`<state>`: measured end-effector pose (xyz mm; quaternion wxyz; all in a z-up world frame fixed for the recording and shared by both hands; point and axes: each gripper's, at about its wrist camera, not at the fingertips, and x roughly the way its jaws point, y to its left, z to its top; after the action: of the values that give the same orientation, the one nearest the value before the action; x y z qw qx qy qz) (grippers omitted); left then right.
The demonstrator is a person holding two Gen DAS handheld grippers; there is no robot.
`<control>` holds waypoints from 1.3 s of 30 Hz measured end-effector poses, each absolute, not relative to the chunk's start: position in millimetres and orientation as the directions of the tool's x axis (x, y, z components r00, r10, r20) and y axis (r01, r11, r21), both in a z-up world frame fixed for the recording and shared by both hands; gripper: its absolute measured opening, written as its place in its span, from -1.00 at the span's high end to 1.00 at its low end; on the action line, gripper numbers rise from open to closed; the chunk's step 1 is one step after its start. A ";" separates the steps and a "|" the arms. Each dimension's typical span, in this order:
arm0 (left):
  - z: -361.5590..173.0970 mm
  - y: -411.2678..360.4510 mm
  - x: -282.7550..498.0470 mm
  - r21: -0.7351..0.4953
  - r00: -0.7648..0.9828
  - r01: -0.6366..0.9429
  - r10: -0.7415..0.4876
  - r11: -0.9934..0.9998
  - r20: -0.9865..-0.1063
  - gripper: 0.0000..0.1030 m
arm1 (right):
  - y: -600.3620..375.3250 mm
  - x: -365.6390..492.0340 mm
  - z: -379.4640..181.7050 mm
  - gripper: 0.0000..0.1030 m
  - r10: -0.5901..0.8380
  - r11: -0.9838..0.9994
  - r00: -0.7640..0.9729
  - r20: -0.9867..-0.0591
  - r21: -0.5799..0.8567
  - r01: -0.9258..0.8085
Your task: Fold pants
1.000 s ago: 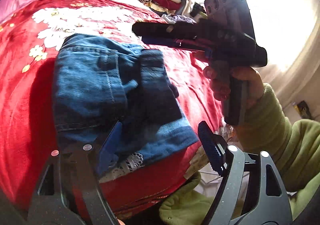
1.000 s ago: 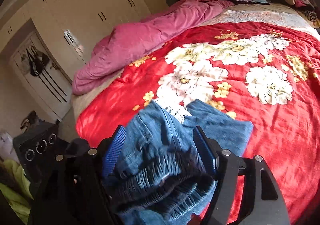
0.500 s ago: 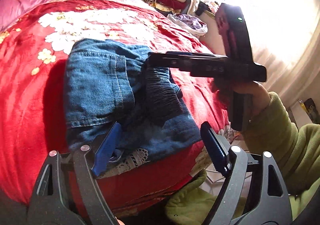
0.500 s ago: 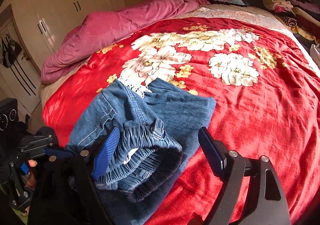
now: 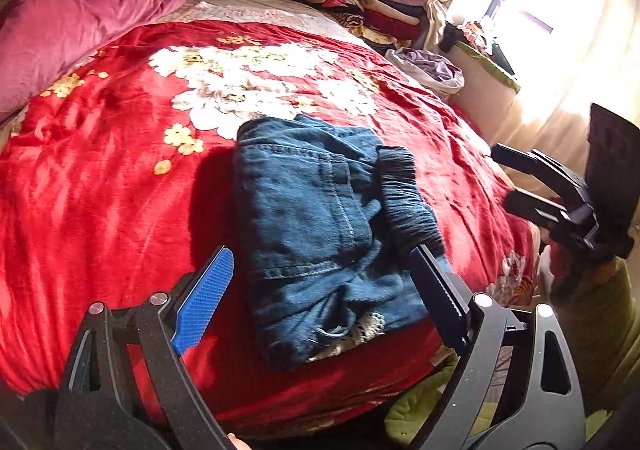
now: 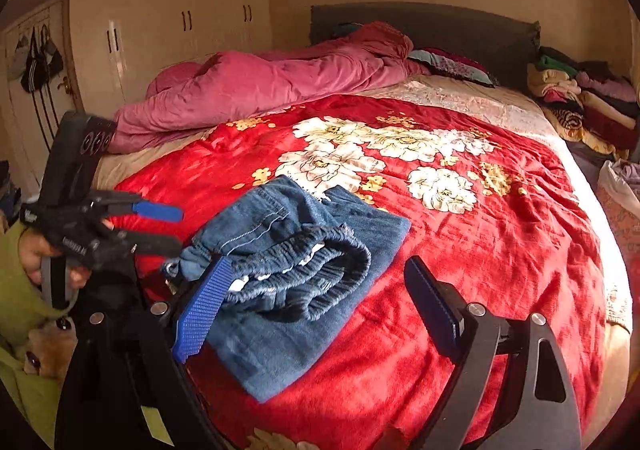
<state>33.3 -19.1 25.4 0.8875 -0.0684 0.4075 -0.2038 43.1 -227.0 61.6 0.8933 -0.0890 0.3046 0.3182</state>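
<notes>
Jeans (image 5: 320, 218) lie folded on the red bedspread (image 5: 100, 210); both tongs, just opening wider, grip nothing.

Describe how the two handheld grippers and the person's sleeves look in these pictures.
Both the left gripper and the right gripper have black angular frames with silver rivets. Each has one bright blue textured pad and one dark ribbed pad. A black block sits on each handle. The sleeves are olive-green fleece.

Both the left gripper (image 5: 320, 290) and right gripper (image 6: 316, 302) have just opened and drawn back off the folded pants (image 5: 320, 218)
</notes>
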 end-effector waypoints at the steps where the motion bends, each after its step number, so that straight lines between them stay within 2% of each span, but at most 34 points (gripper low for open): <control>1: 25.6 -15.5 36.5 -0.273 0.592 0.293 -0.399 0.916 -0.700 -0.60 | -224.6 35.7 60.8 -0.69 0.509 0.775 0.612 -0.606 0.012 -0.632; 6: 23.9 3.0 60.0 -0.279 0.593 0.244 -0.370 0.929 -0.715 -0.60 | -196.6 5.2 47.3 -0.69 0.536 0.693 0.543 -0.647 -0.031 -0.720; 9: 22.0 8.1 76.7 -0.322 0.573 0.224 -0.392 0.920 -0.720 -0.58 | -169.2 -4.3 35.6 -0.66 0.557 0.632 0.487 -0.673 -0.037 -0.774; 10: 22.3 8.4 82.4 -0.345 0.565 0.227 -0.412 0.911 -0.715 -0.54 | -159.8 -6.6 32.5 -0.66 0.562 0.613 0.477 -0.676 -0.047 -0.789; 12: 22.4 3.8 90.8 -0.358 0.558 0.231 -0.425 0.905 -0.713 -0.21 | -142.3 -9.4 28.1 -0.59 0.567 0.580 0.462 -0.682 -0.068 -0.812; 15: 23.2 -12.0 100.7 -0.329 0.546 0.270 -0.426 0.905 -0.722 0.13 | -121.7 -8.1 24.3 -0.37 0.563 0.542 0.459 -0.687 -0.113 -0.833; 16: 22.5 -17.9 103.3 -0.318 0.538 0.282 -0.424 0.905 -0.728 0.19 | -115.9 -6.5 23.5 -0.26 0.559 0.531 0.459 -0.691 -0.126 -0.838; 17: 21.2 -24.7 106.0 -0.300 0.532 0.298 -0.419 0.906 -0.736 0.20 | -109.8 -6.9 22.6 -0.04 0.552 0.519 0.457 -0.698 -0.141 -0.843; 19: 15.6 -35.6 111.3 -0.237 0.532 0.321 -0.382 0.917 -0.756 0.20 | -97.6 -2.1 16.7 0.21 0.518 0.496 0.455 -0.724 -0.179 -0.850; 22: -6.6 -39.8 124.9 -0.196 0.499 0.318 -0.339 0.928 -0.797 0.20 | -84.1 6.7 4.6 0.25 0.454 0.485 0.488 -0.745 -0.253 -0.837; 24: -16.1 -32.9 131.8 -0.234 0.482 0.301 -0.359 0.925 -0.799 0.17 | -78.7 11.9 -5.2 0.54 0.434 0.473 0.483 -0.760 -0.263 -0.841; 25: -18.1 -28.8 133.8 -0.259 0.476 0.292 -0.375 0.921 -0.795 0.17 | -77.5 12.7 -9.9 0.82 0.432 0.461 0.453 -0.780 -0.240 -0.854; 29: -18.1 -21.6 134.1 -0.298 0.473 0.286 -0.405 0.910 -0.782 0.16 | -89.1 2.4 -8.0 0.85 0.470 0.439 0.374 -0.800 -0.156 -0.885; 33: -18.6 -24.3 132.5 -0.294 0.485 0.287 -0.403 0.911 -0.776 0.16 | -96.4 -13.1 -19.0 0.85 0.462 0.415 0.364 -0.809 -0.166 -0.895; 39: -17.7 -22.1 128.8 -0.298 0.496 0.283 -0.405 0.912 -0.768 0.15 | -101.2 -15.0 -15.7 0.84 0.500 0.432 0.315 -0.807 -0.082 -0.898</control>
<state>128.8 -22.1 -17.7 0.8625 -0.0663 0.4605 -0.1993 -15.0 -101.2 -15.7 0.7634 -0.2728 0.3650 0.4577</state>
